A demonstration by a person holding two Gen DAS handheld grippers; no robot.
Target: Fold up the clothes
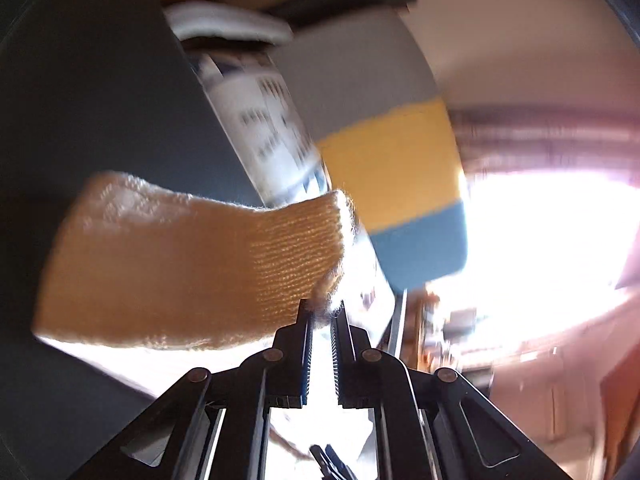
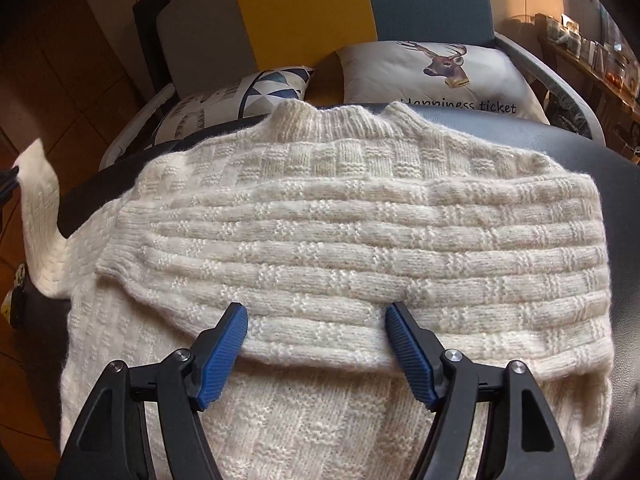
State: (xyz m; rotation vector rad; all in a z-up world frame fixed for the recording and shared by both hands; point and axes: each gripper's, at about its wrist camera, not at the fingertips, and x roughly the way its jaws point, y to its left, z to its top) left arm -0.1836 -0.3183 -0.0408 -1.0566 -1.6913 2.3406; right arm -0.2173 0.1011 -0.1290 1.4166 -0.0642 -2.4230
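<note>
A cream knitted sweater [image 2: 360, 240] lies flat on a dark leather surface [image 2: 580, 152], collar at the far side. One sleeve is folded across its chest. My right gripper [image 2: 316, 316] hovers open just above the near edge of that folded sleeve, holding nothing. The other sleeve [image 2: 38, 208] is lifted up at the far left of the right wrist view. In the left wrist view my left gripper [image 1: 322, 312] is shut on the ribbed cuff [image 1: 192, 264] of that sleeve, which hangs out to the left, backlit and tan-looking.
Behind the sweater stand two cushions, a geometric-print one [image 2: 240, 96] and a deer-print one [image 2: 440, 76], against a grey, yellow and blue chair back [image 2: 304, 12]. Shelves with small items [image 2: 592, 56] are at the far right. A bright window [image 1: 540, 240] glares in the left wrist view.
</note>
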